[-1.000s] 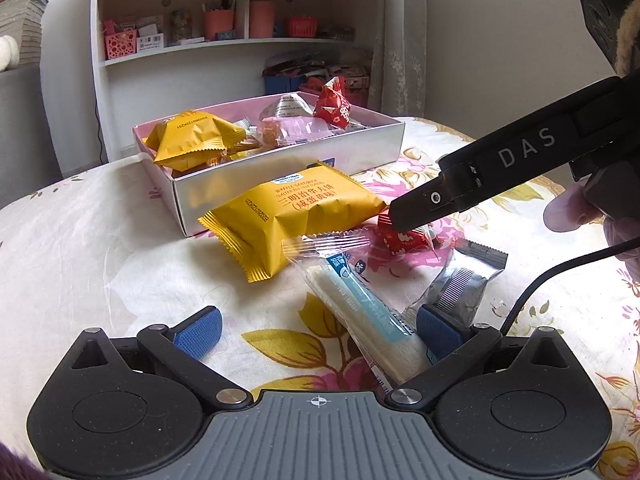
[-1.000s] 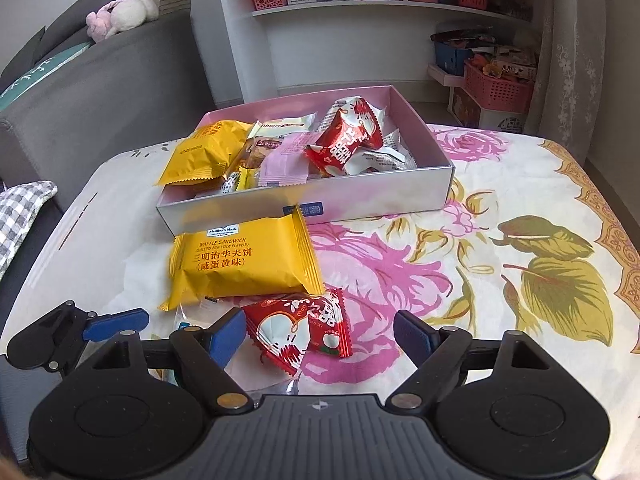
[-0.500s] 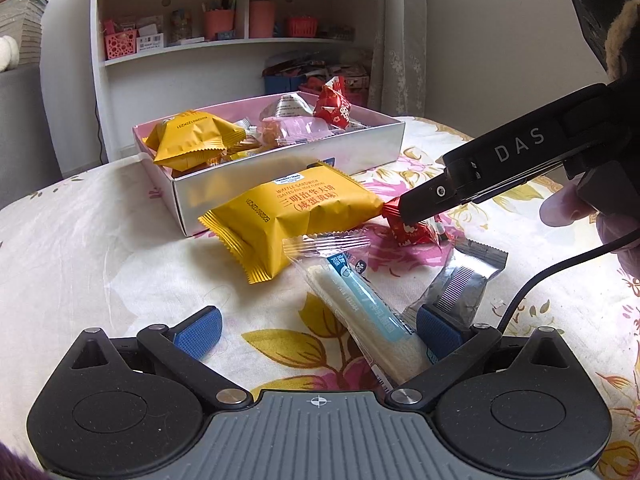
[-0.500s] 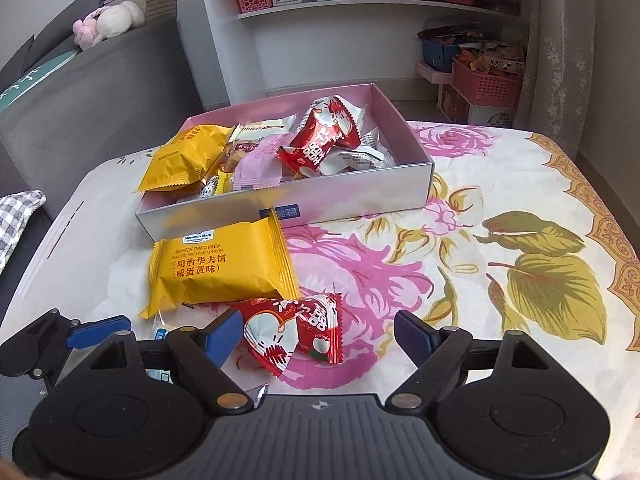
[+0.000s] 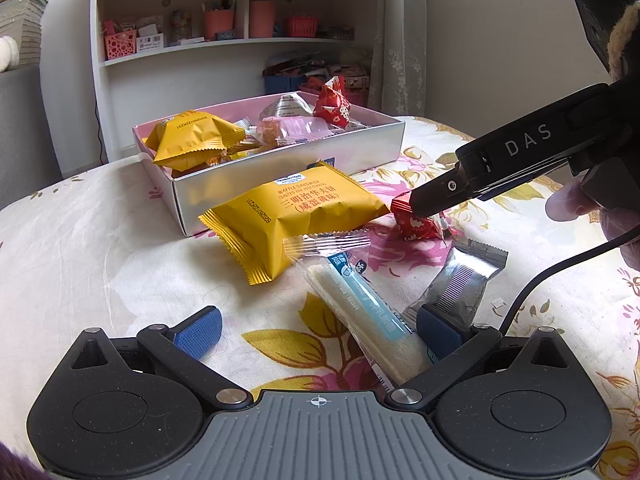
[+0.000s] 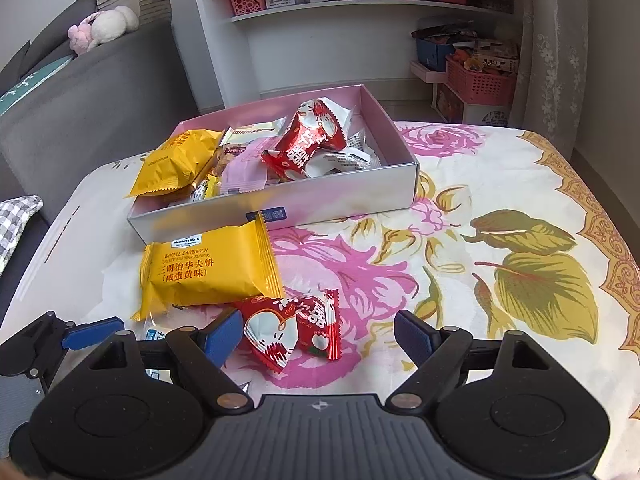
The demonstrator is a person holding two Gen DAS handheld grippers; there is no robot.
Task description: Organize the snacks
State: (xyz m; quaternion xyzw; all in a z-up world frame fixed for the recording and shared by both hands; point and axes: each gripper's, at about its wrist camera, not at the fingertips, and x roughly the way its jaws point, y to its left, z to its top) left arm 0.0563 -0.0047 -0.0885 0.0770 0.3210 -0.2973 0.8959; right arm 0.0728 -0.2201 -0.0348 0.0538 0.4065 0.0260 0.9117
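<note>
The small red-and-white foil snack packet (image 6: 294,330) lies on the floral-cloth tabletop (image 6: 500,280), right between the spread fingers of the right claw (image 6: 318,336), nearer its left pad (image 6: 222,336). Both claws hold nothing. The packet's long axis runs roughly 9 to 3 o'clock, across the gap, so closing would probably crumple it lengthwise. The pink-lined white cardboard box (image 6: 320,204), already holding snacks, sits at 12 o'clock beyond the large yellow waffle-sandwich pack (image 6: 208,268). The left claw (image 5: 318,330) is wide open over a clear-wrapped white bar (image 5: 360,312), well apart from the red packet.
</note>
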